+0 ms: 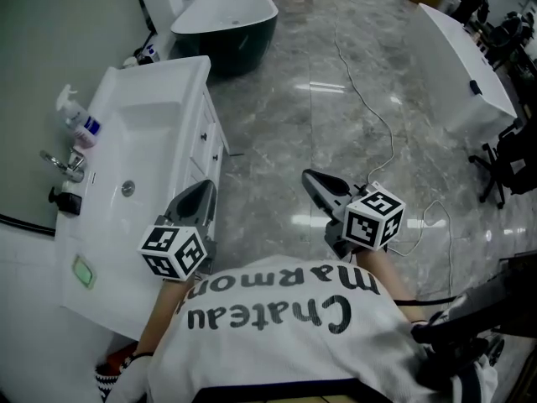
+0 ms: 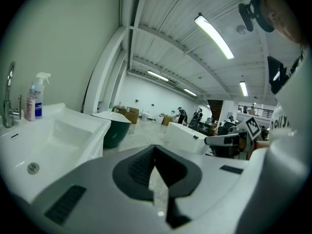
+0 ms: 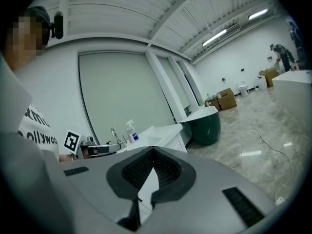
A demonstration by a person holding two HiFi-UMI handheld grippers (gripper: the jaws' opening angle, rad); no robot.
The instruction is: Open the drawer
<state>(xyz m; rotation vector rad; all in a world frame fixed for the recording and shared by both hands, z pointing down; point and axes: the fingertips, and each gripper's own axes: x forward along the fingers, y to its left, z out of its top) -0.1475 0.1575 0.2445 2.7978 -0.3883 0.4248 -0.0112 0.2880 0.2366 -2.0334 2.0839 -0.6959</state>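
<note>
A white vanity point(image 1: 180, 67) with a sink stands at the left of the head view. Its drawer fronts point(image 1: 211, 145), with small dark knobs, face the marble floor. My left gripper point(image 1: 205, 186) hovers beside the vanity's front near those drawers, jaws shut and holding nothing. My right gripper point(image 1: 310, 175) hangs over the floor further right, also shut and empty. In the left gripper view the left gripper point(image 2: 155, 148) points past the sink basin point(image 2: 63, 130). In the right gripper view the right gripper point(image 3: 154, 150) points toward the vanity point(image 3: 165, 132).
A spray bottle point(image 1: 81, 121) and a faucet point(image 1: 65, 164) stand at the sink's back edge, with a green soap dish point(image 1: 82, 271) nearer me. A dark green tub point(image 1: 228, 22) sits beyond the vanity. A white tub point(image 1: 470, 65), a floor cable point(image 1: 382, 128) and chair legs point(image 1: 503, 170) lie to the right.
</note>
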